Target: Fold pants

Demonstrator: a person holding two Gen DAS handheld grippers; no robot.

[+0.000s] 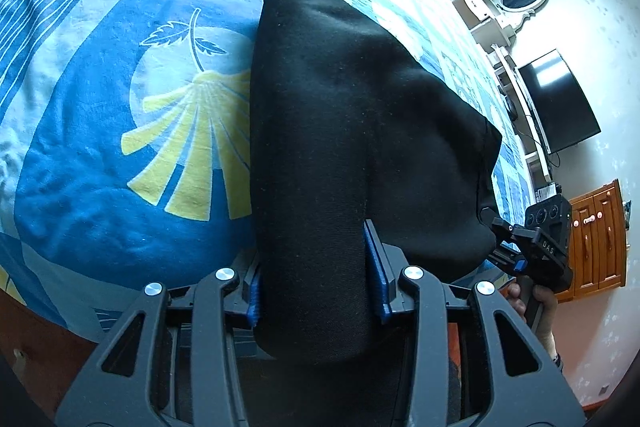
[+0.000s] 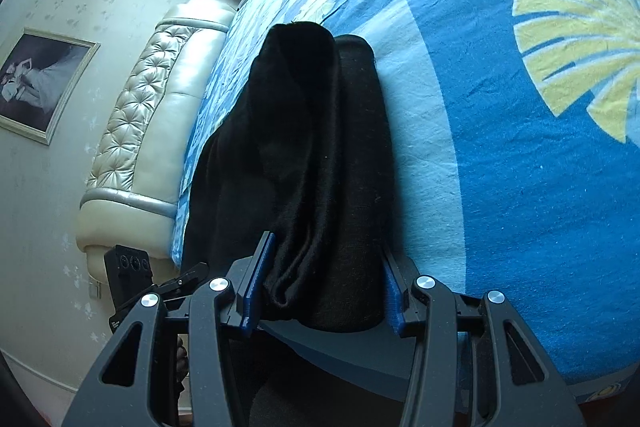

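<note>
The black pants (image 1: 340, 131) hang from both grippers over the blue patterned bed (image 1: 100, 187). My left gripper (image 1: 316, 279) is shut on a thick fold of the pants near their edge. The right gripper (image 1: 490, 215) shows at the right in the left wrist view, pinching the pants' other corner. In the right wrist view my right gripper (image 2: 324, 291) is shut on a bunched fold of the pants (image 2: 304, 147), which stretch away toward the bed (image 2: 500, 187). The left gripper's body (image 2: 132, 267) shows low on the left in the right wrist view.
A padded cream headboard (image 2: 152, 131) stands at the bed's end, with a framed picture (image 2: 36, 83) on the wall. A black TV (image 1: 560, 99), white shelves (image 1: 504, 27) and a wooden cabinet (image 1: 600, 235) stand along the wall to the right.
</note>
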